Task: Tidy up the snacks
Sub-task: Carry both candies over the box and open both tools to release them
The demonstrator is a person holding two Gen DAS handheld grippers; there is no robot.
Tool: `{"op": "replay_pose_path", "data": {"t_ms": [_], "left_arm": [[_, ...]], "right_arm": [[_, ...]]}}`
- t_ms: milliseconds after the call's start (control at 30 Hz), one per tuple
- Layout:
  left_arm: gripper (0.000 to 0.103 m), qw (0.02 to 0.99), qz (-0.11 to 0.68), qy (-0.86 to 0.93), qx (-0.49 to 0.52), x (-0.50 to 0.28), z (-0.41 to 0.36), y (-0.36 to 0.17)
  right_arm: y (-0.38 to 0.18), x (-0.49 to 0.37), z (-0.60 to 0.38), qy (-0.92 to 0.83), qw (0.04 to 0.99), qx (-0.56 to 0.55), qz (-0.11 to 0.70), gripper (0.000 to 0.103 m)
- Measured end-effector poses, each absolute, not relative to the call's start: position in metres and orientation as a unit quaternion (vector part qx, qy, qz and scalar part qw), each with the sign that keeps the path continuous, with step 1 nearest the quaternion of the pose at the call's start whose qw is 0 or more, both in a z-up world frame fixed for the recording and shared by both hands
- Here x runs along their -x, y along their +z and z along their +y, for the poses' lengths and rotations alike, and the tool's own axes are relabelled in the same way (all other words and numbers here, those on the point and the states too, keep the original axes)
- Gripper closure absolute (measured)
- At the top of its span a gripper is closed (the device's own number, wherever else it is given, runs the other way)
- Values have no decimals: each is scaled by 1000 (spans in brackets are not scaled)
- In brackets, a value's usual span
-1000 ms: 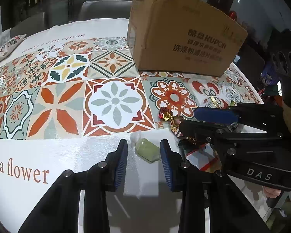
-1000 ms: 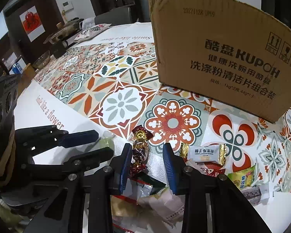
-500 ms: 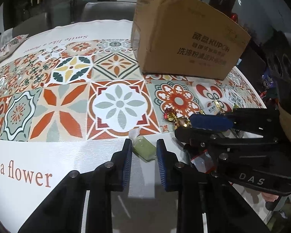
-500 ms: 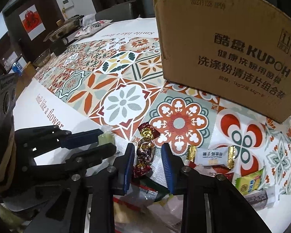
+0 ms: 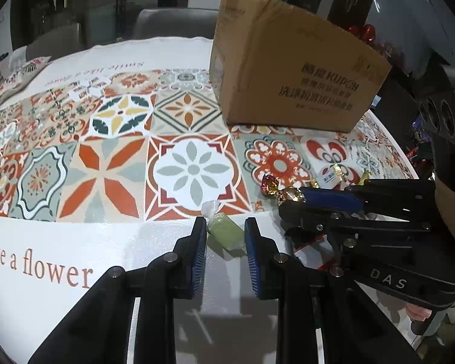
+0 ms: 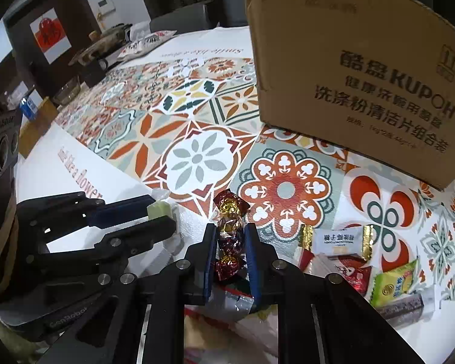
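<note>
Left wrist view: my left gripper (image 5: 224, 232) has pinched in since a second ago and now clamps the green candy (image 5: 226, 232) on the near white cloth. My right gripper (image 6: 231, 242), angled down, is closing around the red-gold candy (image 6: 230, 227). The cardboard box (image 6: 355, 69) sits far right, other snacks (image 6: 339, 241) just right.

The light comes from above and makes the tablecloth (image 5: 75, 242) bright, with shiny white spots near its edge. The room behind is dark. Straight lines bend at the round black corners. The cardboard box (image 6: 364, 75) letters look a little blurry.
</note>
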State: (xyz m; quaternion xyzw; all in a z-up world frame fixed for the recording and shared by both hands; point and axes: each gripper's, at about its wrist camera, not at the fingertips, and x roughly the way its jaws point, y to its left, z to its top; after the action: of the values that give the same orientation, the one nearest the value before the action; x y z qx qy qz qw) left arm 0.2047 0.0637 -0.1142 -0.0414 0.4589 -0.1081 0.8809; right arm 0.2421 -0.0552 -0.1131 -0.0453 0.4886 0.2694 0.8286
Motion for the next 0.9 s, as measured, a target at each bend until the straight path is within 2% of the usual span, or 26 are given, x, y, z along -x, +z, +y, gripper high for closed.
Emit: {"op": "replay_pose_path", "data": {"t_ms": [900], "left_arm": [[77,930,339,-138,10,-200,18,-1]], "right_arm": [[-7,-219,-119,236,899,12,370,83]]}}
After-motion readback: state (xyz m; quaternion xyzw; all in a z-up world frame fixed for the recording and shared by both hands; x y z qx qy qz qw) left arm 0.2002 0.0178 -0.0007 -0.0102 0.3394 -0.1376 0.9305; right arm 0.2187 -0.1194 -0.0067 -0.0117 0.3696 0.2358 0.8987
